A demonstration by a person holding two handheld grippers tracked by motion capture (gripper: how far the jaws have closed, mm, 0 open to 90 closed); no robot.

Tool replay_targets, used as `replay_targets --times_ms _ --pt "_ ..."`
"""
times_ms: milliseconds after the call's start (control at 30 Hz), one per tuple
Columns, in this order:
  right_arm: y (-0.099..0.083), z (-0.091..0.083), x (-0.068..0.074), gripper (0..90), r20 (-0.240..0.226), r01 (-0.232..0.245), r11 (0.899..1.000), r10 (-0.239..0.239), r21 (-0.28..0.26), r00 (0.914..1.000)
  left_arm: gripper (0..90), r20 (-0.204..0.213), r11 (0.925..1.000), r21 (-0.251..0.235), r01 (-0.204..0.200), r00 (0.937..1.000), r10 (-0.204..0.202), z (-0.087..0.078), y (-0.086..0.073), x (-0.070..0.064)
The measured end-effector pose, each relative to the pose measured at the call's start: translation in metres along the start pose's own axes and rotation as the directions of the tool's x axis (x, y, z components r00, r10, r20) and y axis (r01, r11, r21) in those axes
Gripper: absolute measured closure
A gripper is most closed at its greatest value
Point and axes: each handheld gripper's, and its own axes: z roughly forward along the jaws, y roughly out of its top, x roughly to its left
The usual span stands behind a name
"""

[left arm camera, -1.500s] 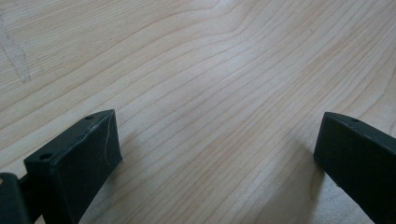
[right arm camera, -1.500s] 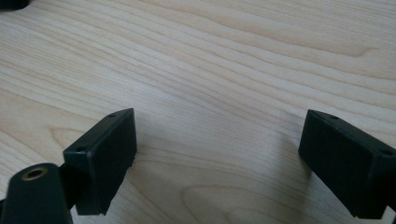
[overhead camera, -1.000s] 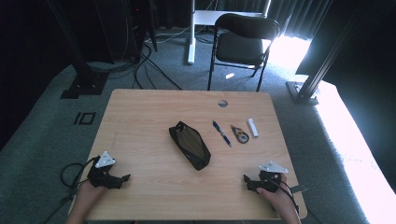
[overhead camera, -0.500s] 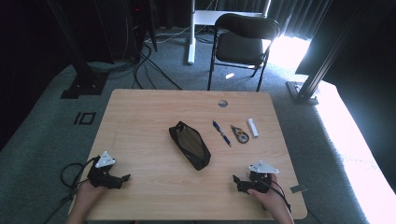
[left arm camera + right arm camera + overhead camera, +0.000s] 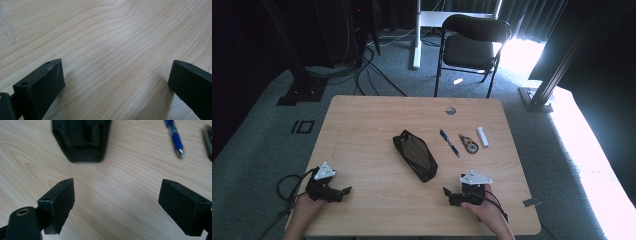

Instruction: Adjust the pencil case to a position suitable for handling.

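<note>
The desk (image 5: 362, 130) is pale wood, and past its far edge stands a black chair (image 5: 472, 42) on the grey carpet. A black pouch (image 5: 414, 155) lies slantwise near the middle of the desk. My left hand-held gripper (image 5: 343, 191) rests at the near left corner, jaws spread wide over bare wood with nothing between them. My right hand-held gripper (image 5: 447, 192) sits at the near right, just near of the pouch's closer end, jaws likewise wide apart and empty. Right of the pouch lie a blue pen (image 5: 450, 142), then a small tape dispenser (image 5: 470, 144), then a short white tube (image 5: 482, 136), each apart from the next.
</note>
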Motion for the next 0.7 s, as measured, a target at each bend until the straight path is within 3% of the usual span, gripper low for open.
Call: replay_targets --times_ms 400,567,700 --pt "0.017 0.012 0.016 14.0 -0.055 0.040 0.999 -0.042 -0.037 0.9976 0.7 0.000 1.0000 0.000 0.000 1.0000 0.000 0.000 0.000 0.000" --pt "0.025 0.016 0.022 15.3 -0.053 0.046 0.997 -0.049 -0.067 0.9974 0.7 0.000 1.0000 0.000 0.000 1.0000 0.000 0.000 0.000 0.000" --pt "0.033 0.017 0.026 22.8 -0.037 0.045 0.995 -0.049 -0.091 0.9981 0.7 0.000 1.0000 0.000 0.000 1.0000 0.000 0.000 0.000 0.000"
